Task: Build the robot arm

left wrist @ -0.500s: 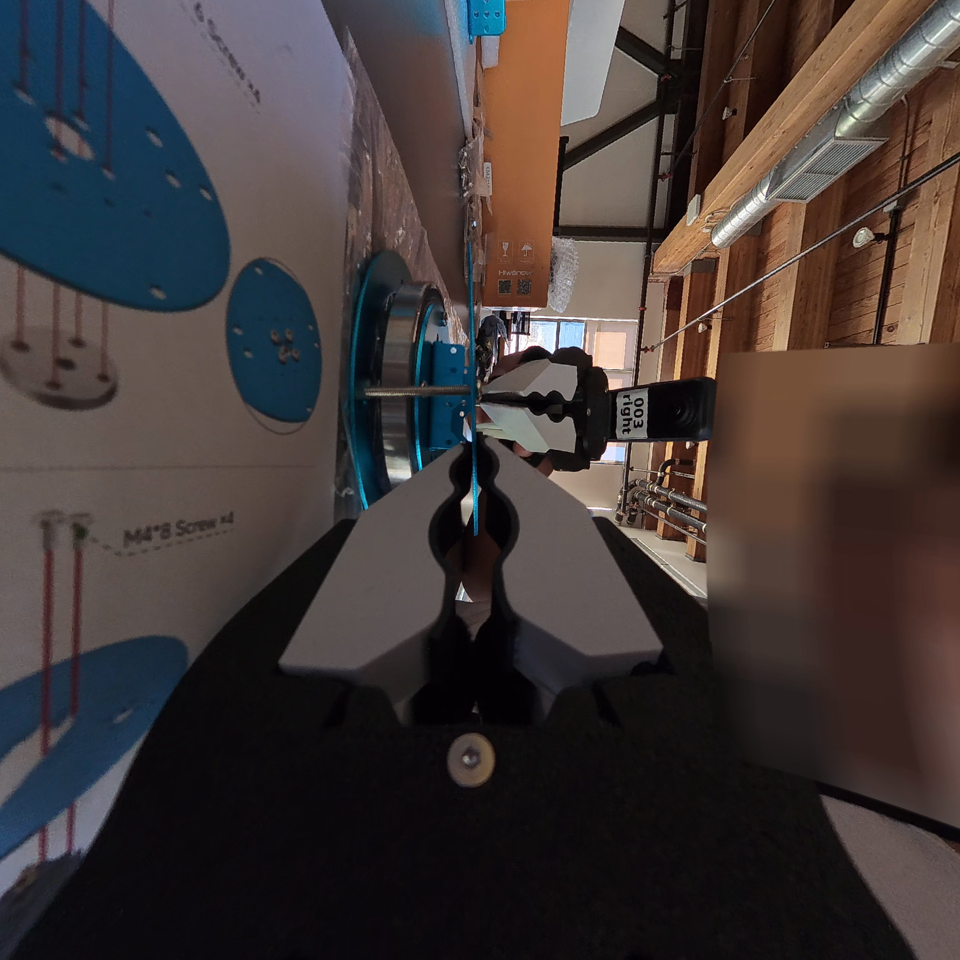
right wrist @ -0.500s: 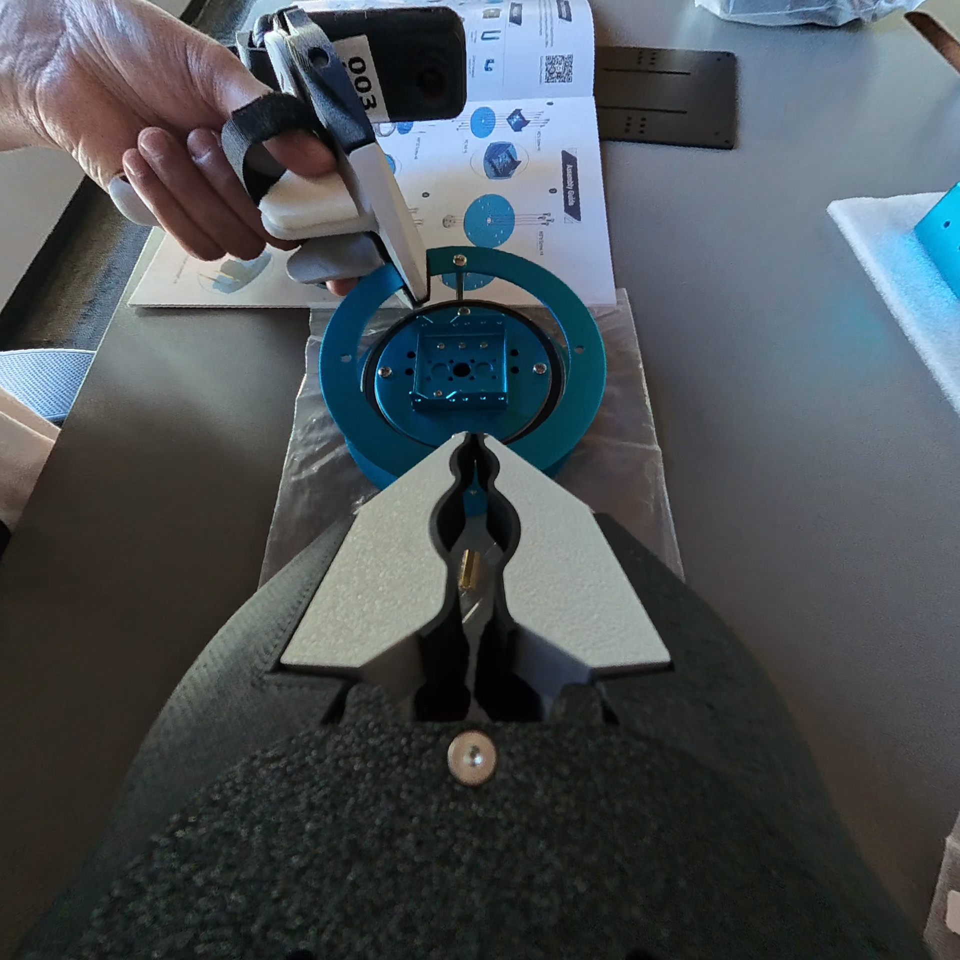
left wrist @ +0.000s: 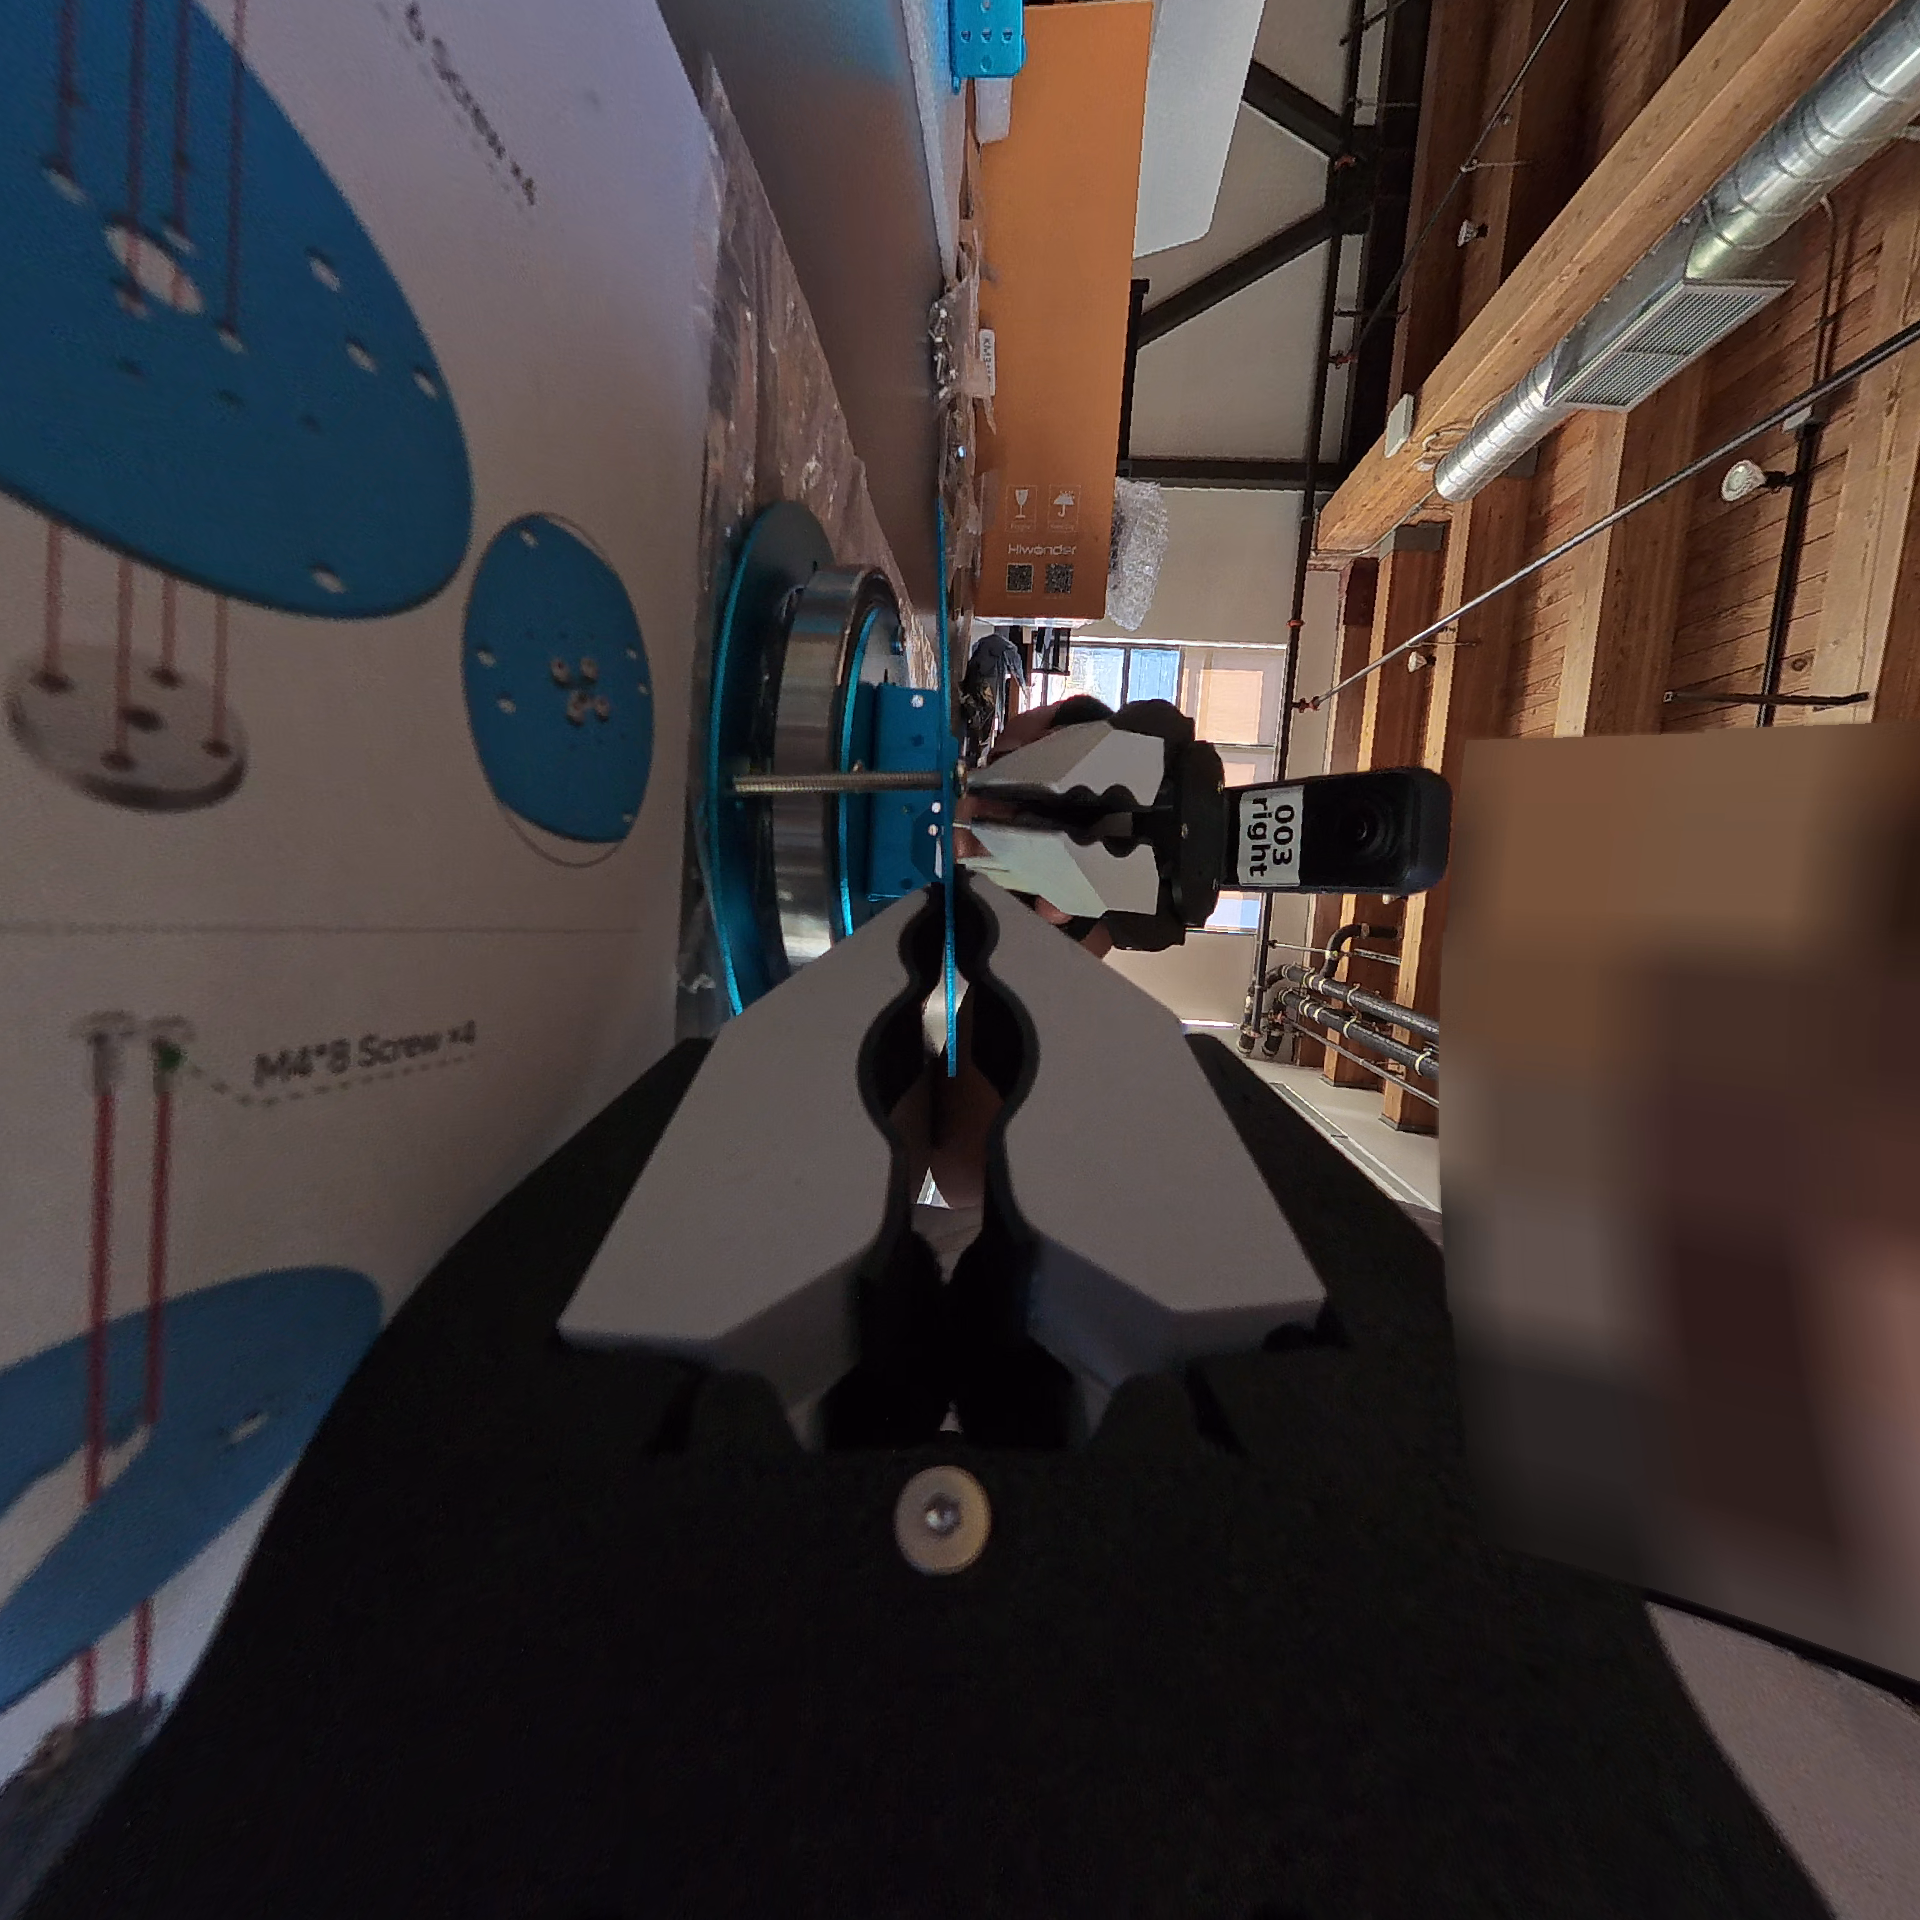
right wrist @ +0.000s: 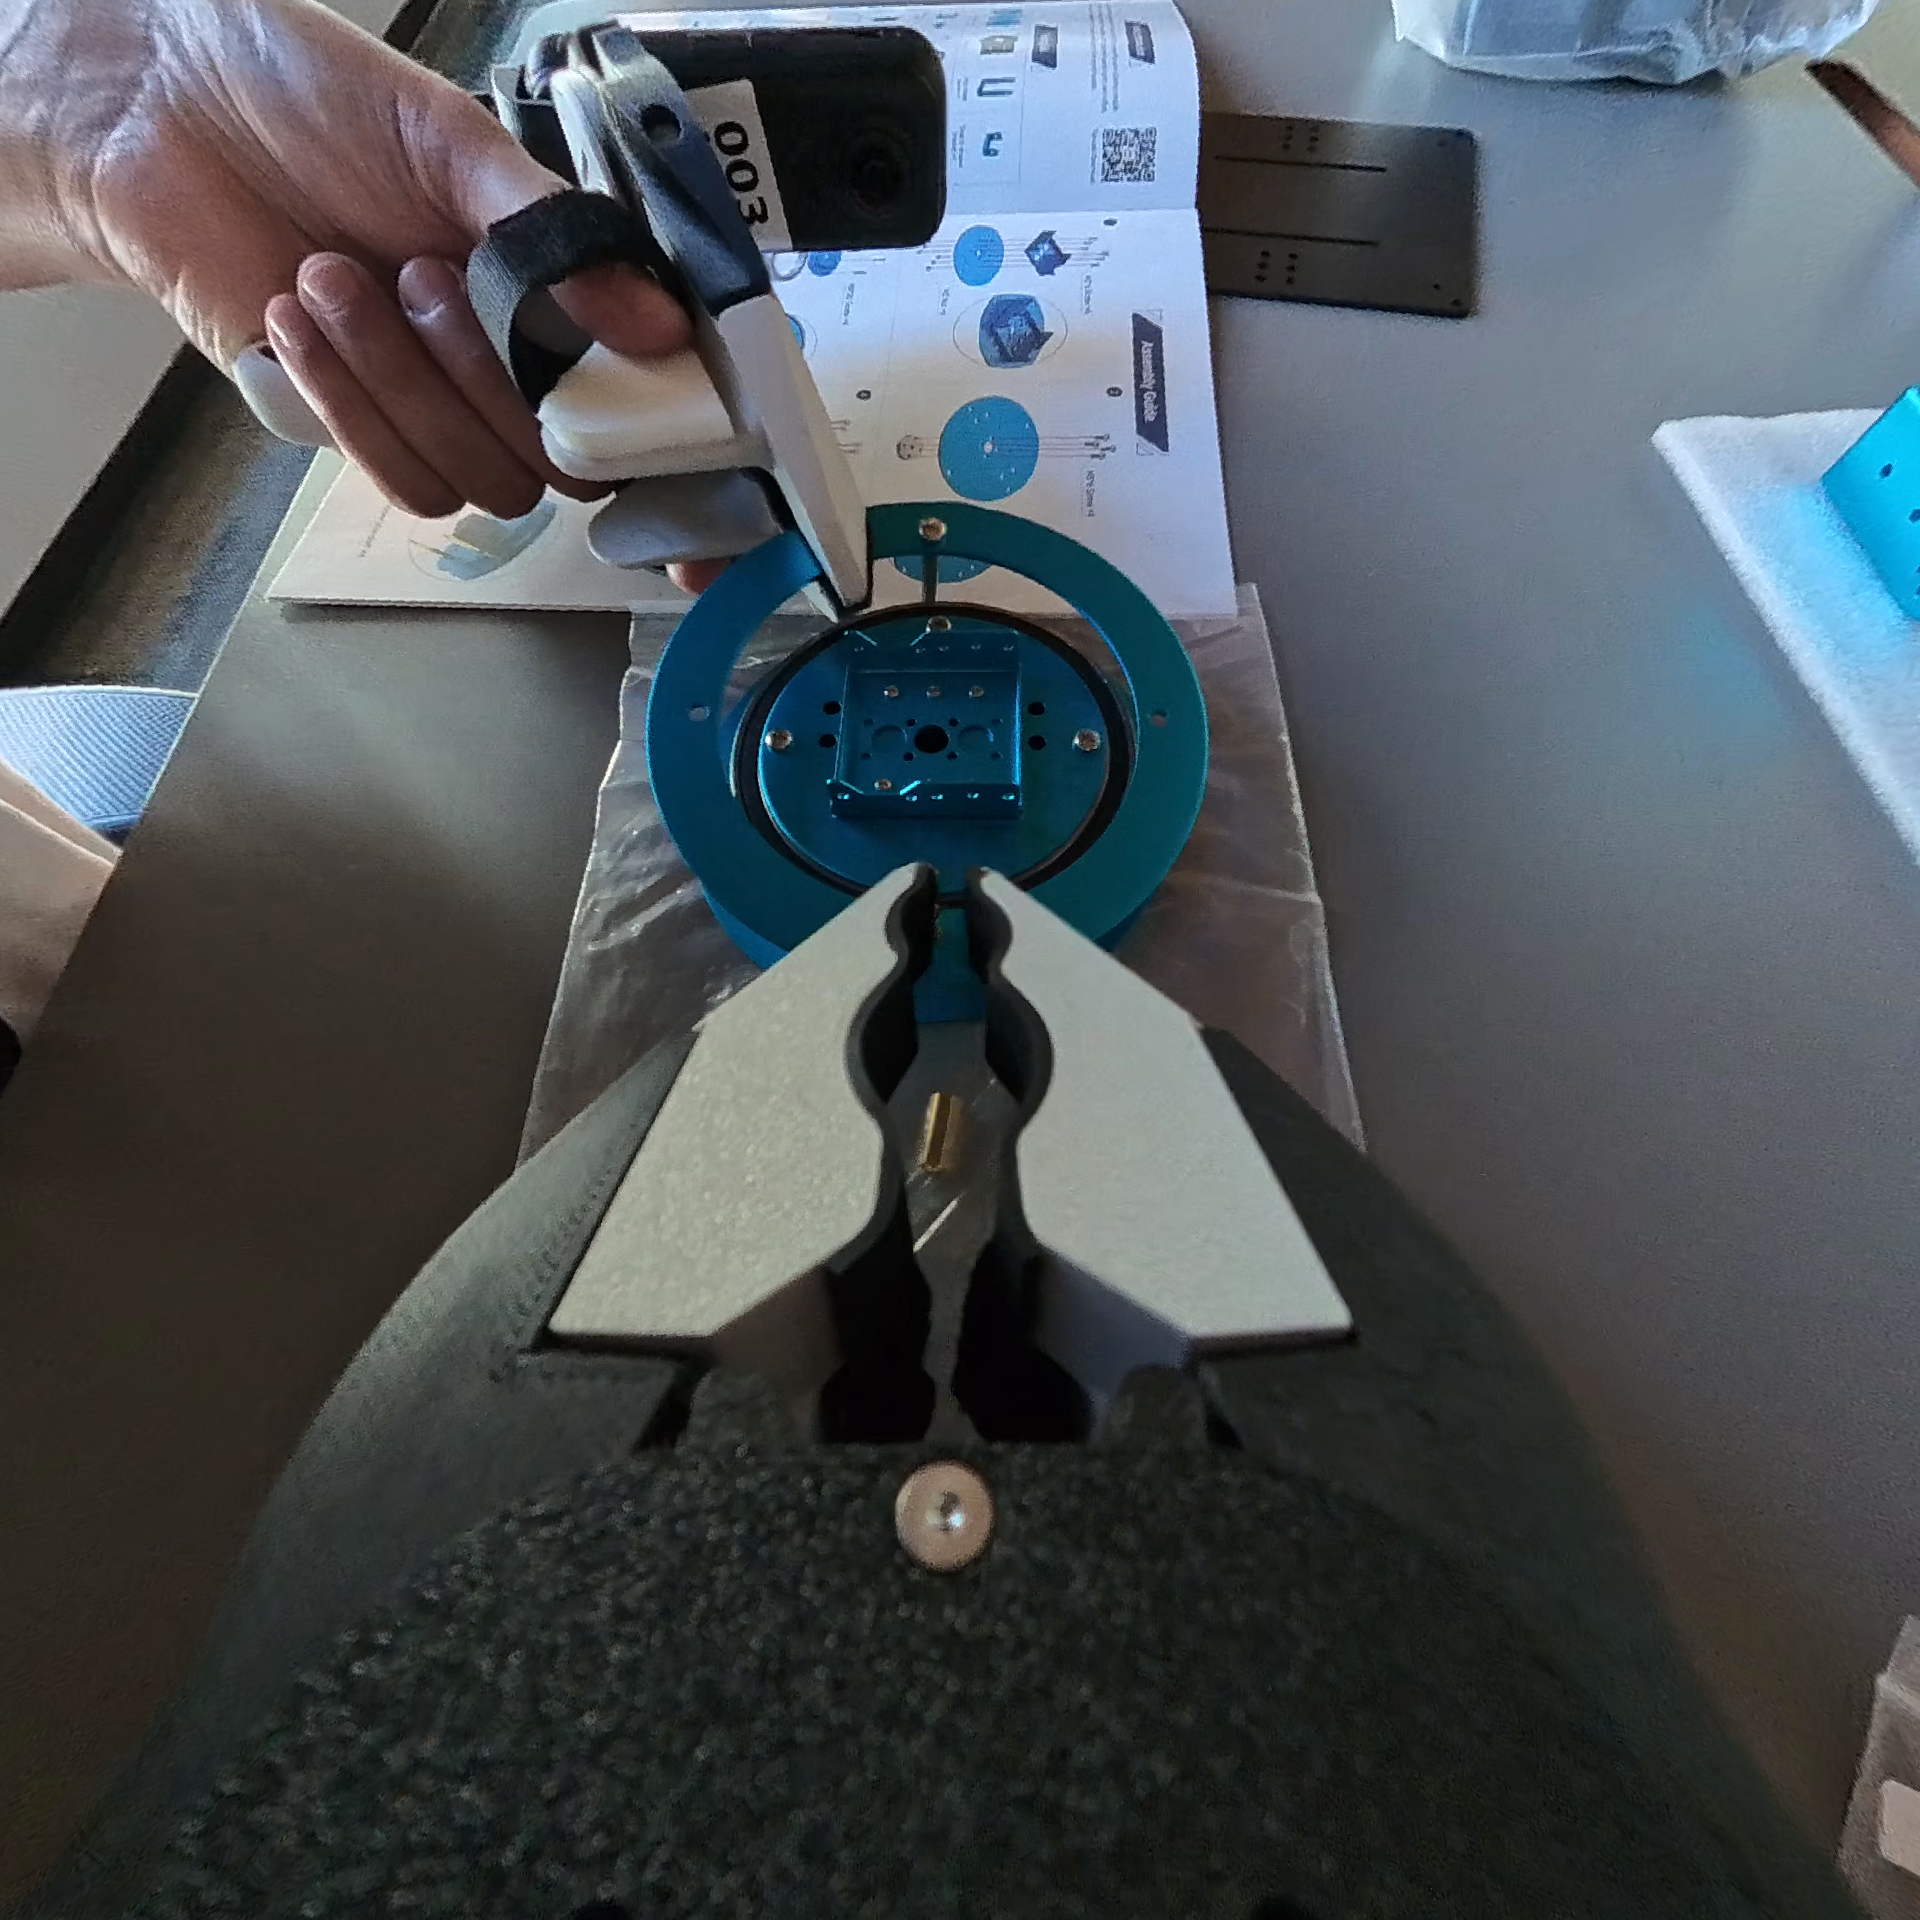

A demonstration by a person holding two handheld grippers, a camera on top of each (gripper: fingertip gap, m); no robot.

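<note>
A thin blue ring plate [right wrist: 925,717] sits mid-frame above the round blue bearing base [right wrist: 935,831] on a clear plastic bag [right wrist: 1247,831]. The left gripper [right wrist: 847,597] pinches its far rim; the right gripper [right wrist: 945,883] closes on the near rim. A brass standoff [right wrist: 940,1132] lies beneath — an open booklet [right wrist: 1039,416] lies behind. The hand [right wrist: 312,260] reaches in from upper left.

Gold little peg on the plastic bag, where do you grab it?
Pinch the gold peg across its middle, coming straight down from above. It lies flat on the plastic bag, pointing away, so its long round sides are free left and right.
</note>
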